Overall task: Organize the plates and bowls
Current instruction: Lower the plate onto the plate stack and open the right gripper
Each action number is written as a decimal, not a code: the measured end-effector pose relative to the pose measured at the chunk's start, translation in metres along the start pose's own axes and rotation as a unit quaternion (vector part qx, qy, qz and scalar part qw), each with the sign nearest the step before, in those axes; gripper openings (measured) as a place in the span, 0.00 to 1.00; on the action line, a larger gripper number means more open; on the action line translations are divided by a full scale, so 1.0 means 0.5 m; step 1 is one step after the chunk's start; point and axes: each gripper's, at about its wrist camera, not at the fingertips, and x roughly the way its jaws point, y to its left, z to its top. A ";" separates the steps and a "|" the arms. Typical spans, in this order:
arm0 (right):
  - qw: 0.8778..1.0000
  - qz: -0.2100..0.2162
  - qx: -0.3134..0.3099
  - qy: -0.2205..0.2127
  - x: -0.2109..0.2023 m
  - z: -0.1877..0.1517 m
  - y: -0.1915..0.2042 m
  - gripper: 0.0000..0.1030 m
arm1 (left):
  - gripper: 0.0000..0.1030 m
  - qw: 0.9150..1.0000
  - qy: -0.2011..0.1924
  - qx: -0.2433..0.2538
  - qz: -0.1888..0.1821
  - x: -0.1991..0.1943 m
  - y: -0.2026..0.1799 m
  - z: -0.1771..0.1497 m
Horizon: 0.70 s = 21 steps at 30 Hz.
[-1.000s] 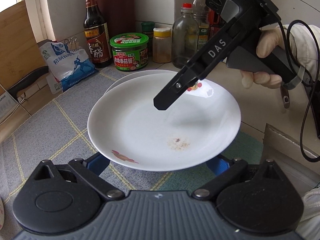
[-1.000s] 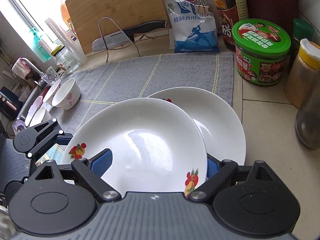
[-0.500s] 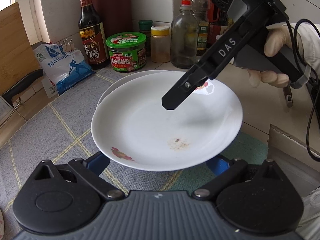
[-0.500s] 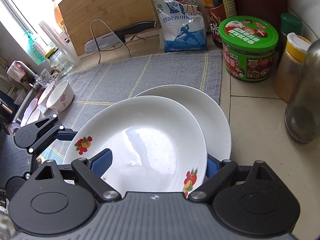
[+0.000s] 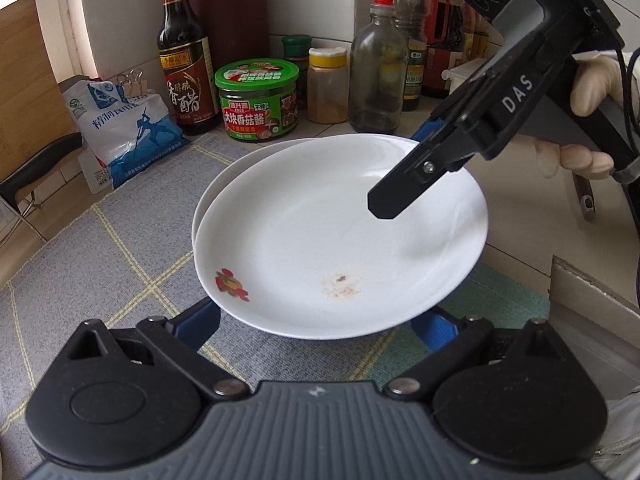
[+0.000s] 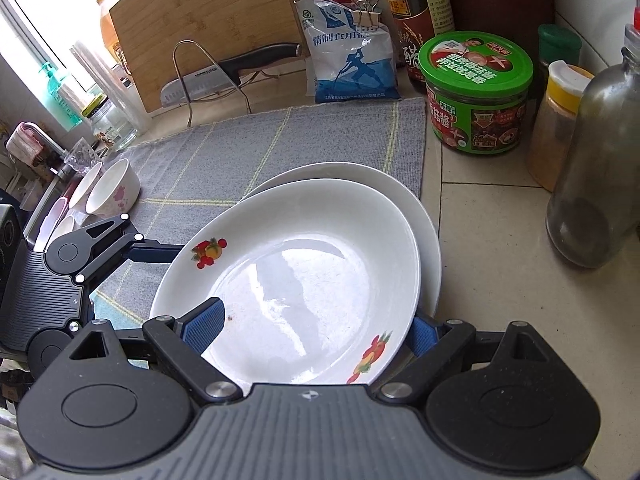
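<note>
The upper plate [image 6: 304, 280] sits over a second plate [image 6: 430, 240] on the grey mat [image 6: 248, 152]; both my claws, left gripper [image 5: 316, 320] and right gripper [image 6: 308, 328], stand wide, straddling its rim; whether they grip, I cannot tell.

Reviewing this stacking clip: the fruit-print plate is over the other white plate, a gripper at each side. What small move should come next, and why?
Probably lower the fruit-print plate straight down onto the lower plate. It hangs tilted and offset above it, with the left gripper and right gripper on opposite sides of its rim, so settling it would complete the stack.
</note>
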 end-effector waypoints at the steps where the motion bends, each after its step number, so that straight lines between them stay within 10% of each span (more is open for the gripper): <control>1: 1.000 -0.002 0.000 0.000 -0.001 0.000 0.001 0.93 | 0.98 1.000 0.000 0.000 0.000 0.000 0.000 0.000; 21: 0.997 -0.066 -0.020 0.019 -0.015 -0.006 0.038 0.97 | 0.99 1.000 -0.011 0.003 -0.003 0.004 -0.004 0.000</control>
